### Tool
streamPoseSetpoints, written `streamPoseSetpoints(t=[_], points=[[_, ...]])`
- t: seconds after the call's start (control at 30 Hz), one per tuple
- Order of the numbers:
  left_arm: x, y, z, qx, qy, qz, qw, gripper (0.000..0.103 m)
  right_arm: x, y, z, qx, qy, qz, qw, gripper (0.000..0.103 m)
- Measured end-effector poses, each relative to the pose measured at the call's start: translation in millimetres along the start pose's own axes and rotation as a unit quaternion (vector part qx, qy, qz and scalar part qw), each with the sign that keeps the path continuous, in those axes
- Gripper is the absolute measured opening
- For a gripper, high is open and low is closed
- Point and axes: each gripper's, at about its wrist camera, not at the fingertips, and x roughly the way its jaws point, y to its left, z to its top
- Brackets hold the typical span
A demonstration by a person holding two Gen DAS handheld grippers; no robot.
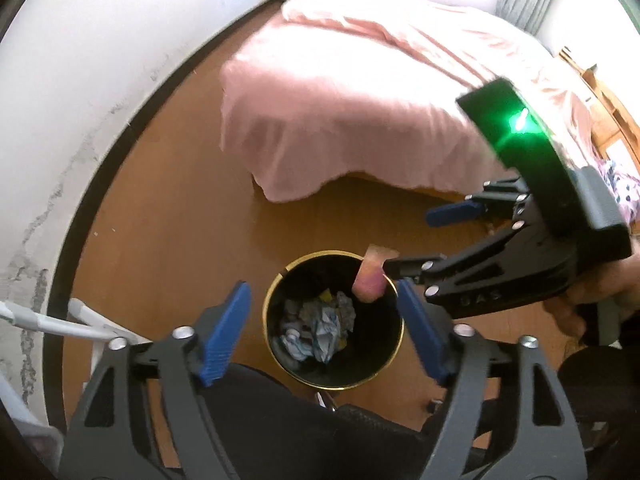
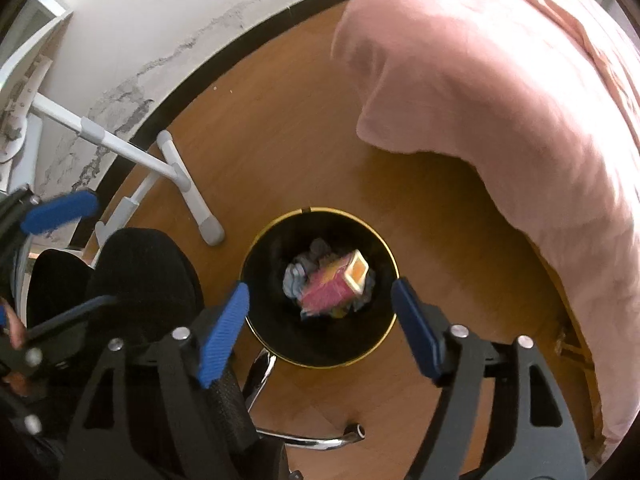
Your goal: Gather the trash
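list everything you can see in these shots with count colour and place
trash bin: 1, black with gold rim, on the wood floor
carton: 1, pink and orange, within the bin's opening
crumpled paper: several, whitish, bin bottom
bed cover: 1, pink, draped on the bed beyond the bin
white frame: 1, by the wall
chair: 1, black, chrome base, near bin
left gripper: blue pads, open
right gripper: blue pads, open

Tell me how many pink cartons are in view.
1. The pink carton is within the black bin's opening, above crumpled paper; more may be hidden under that paper.
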Motion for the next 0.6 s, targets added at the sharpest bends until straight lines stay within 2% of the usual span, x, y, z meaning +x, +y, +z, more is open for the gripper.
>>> streamPoseSetpoints(t=[0.07, 0.2, 0.3, 0.4, 0.47, 0.6], points=[[-19, 4, 3, 0.0, -0.015, 0.008, 0.9999, 0.079, -10, 3, 5, -0.002, -0.012, -0.011, 1.0, 0.073], [-75, 21, 8, -0.014, -0.061, 0.024, 0.9977, 0.087, -51, 20, 21, -0.015, -0.061, -0.018, 0.998, 0.076], [-128, 45, 5, -0.038, -0.101, 0.054, 0.9928, 0.091, -93, 50, 41, -0.037, -0.115, -0.016, 0.993, 0.079], [-182, 78, -7, -0.07, -0.136, 0.098, 0.9835, 0.092, -131, 96, 64, -0.07, -0.167, -0.003, 0.984, 0.082], [-217, 107, -23, -0.103, -0.152, 0.136, 0.9735, 0.092, -151, 135, 80, -0.1, -0.196, 0.01, 0.975, 0.084], [-276, 166, -65, -0.182, -0.167, 0.22, 0.9438, 0.092, -172, 227, 102, -0.164, -0.24, 0.04, 0.956, 0.085]])
